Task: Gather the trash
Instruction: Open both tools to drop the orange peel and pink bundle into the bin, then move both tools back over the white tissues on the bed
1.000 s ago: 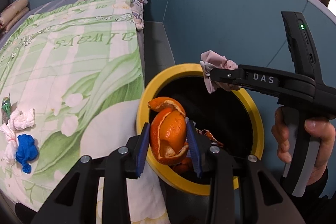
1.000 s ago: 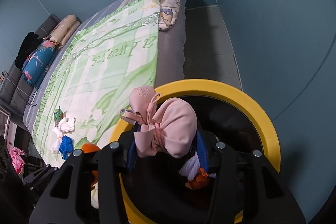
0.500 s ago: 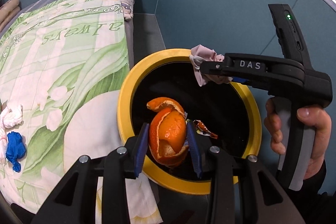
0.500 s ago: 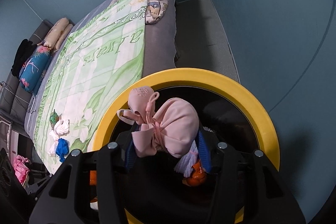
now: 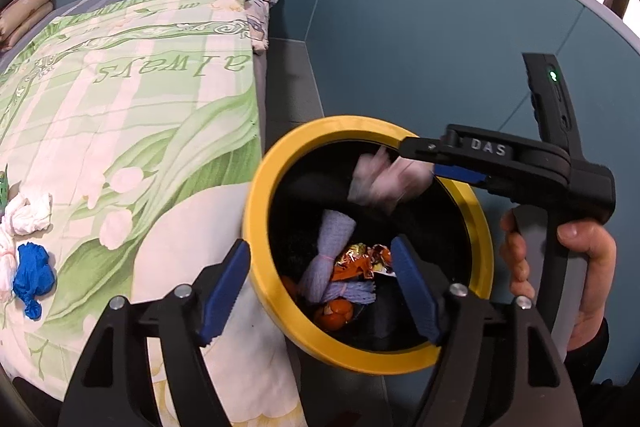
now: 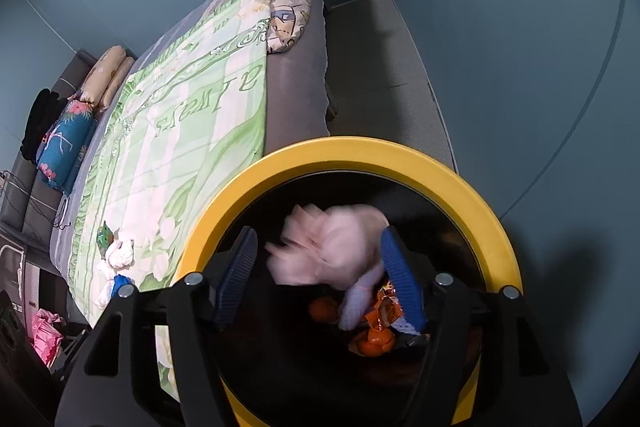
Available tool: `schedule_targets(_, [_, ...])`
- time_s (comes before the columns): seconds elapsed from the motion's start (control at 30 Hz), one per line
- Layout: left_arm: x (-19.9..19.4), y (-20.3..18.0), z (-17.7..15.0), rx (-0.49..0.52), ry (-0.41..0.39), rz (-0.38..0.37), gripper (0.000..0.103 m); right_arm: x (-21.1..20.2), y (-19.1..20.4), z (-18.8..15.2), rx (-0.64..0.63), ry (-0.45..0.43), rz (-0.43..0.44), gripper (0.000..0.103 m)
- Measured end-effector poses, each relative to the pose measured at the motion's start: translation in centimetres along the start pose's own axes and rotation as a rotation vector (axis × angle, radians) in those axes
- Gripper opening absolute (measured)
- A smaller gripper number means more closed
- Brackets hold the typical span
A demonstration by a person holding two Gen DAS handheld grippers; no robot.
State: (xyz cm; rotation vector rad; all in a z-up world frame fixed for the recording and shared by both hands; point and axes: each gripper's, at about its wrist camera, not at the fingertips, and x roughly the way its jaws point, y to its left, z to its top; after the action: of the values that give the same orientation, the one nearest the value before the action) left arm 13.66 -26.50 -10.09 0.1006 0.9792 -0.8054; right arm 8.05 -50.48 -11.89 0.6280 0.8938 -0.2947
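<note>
A yellow-rimmed black bin [image 5: 256, 211] [image 6: 360, 155] stands beside the bed. My left gripper [image 5: 322, 287] hangs over it, its jaws opening with nothing between them. Orange peel [image 5: 336, 311] lies on the bin's bottom beside a lilac net roll [image 5: 332, 259] and a foil wrapper [image 5: 356, 261]. My right gripper [image 6: 318, 277] is also above the bin with its jaws opening. A pink cloth bundle [image 6: 328, 247] [image 5: 384, 183], blurred, drops between them, free of the left pad. On the bedspread lie white tissue [image 5: 28, 215], a blue wad [image 5: 32, 275] and a green wrapper [image 6: 106, 233].
The bed with a green floral bedspread [image 5: 140, 131] fills the left side, pillows [image 6: 64, 143] at its head. Blue walls close in behind and to the right of the bin. A hand [image 5: 588, 255] holds the right gripper's handle. Pink fabric [image 6: 44, 335] lies on the floor.
The left jaws spread and the orange peel fell into the bin. The right jaws widened and the pink bundle slipped downward, now blurred in its fall.
</note>
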Motion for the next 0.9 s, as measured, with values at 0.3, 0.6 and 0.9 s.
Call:
schedule_targets(0.3, [-1.5,2.9,0.3,-0.059,-0.032,0.051,0.078,-0.5,0.8,0.2,-0.024,-0.015,0.031,0.068])
schedule_targets(0.6, [-2.9,6.6,0.9,-0.109,-0.063,0.124,0.080,-0.9,2.6,0.3,-0.060,-0.023,0.068,0.071])
schedule_targets(0.9, [-5.1,10.3,0.6,-0.153,-0.094,0.193,0.080,-0.7,5.8,0.3,-0.132,-0.014,0.085,0.072])
